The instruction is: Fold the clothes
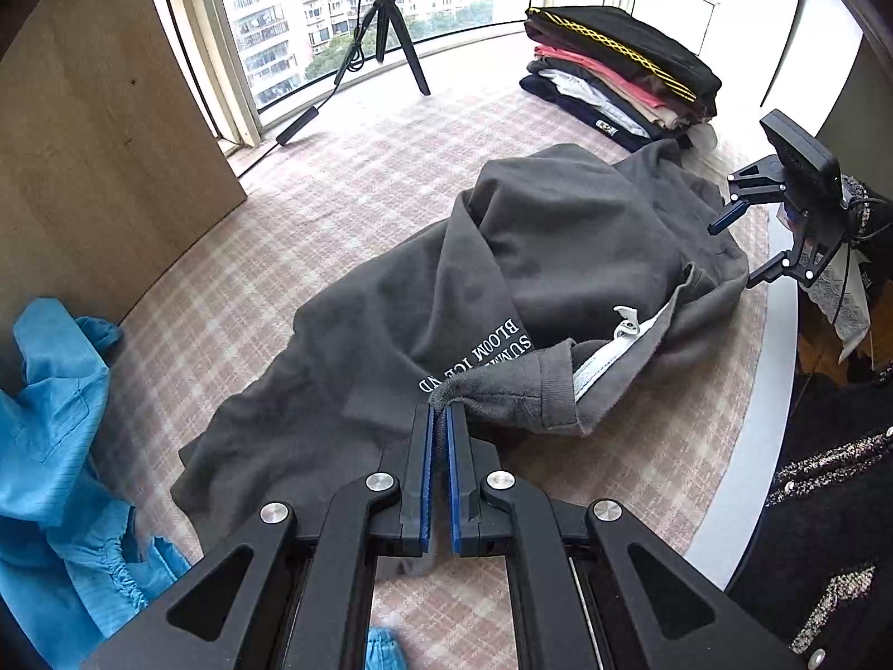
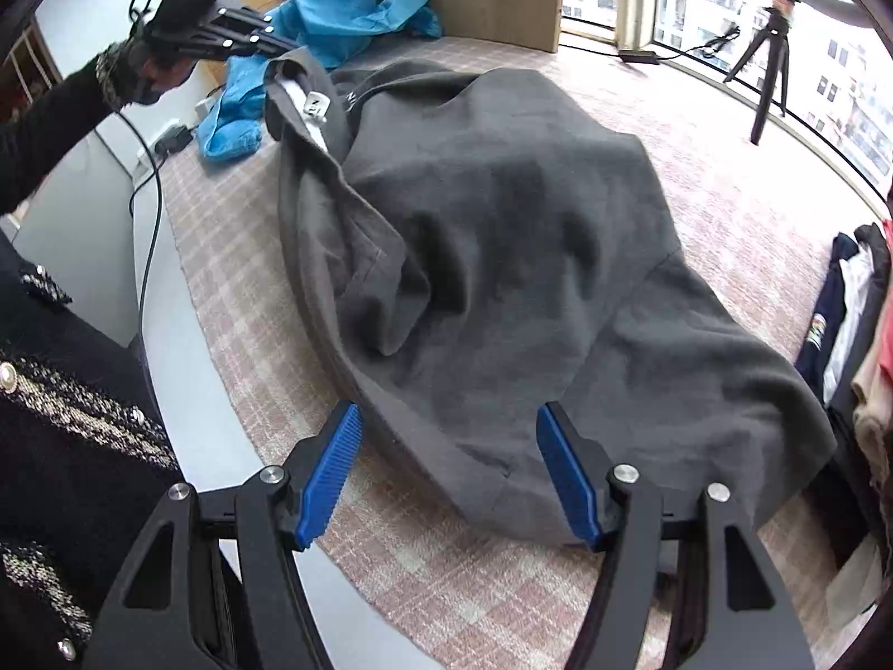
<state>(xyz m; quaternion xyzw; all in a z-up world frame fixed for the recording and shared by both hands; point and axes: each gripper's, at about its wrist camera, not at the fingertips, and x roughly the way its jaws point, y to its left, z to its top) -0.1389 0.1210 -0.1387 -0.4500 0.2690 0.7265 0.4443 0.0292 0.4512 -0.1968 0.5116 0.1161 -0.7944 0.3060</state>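
Left hand-held gripper (image 1: 441,419) clamped tight on the ribbed collar edge of the grey T-shirt (image 1: 558,234), lifting that corner off the table (image 1: 312,195); printed lettering and a white neck label showing just beyond the pinch. Grey T-shirt spread rumpled across the plaid-covered table, with a blue garment (image 1: 50,435) to its left, a stack of folded clothes (image 1: 614,72) beyond its far end, and a tripod (image 1: 390,33) by the window behind. Right hand-held gripper (image 2: 452,469) spread wide over the shirt's near hem, fabric between the blue pads but not pinched.

Probably best to close the right pads on a single hem layer before lifting; keep the collar grip firm; draw both corners apart to flatten the bunched middle; then lay the shirt smooth, clear of the blue garment, before any fold.
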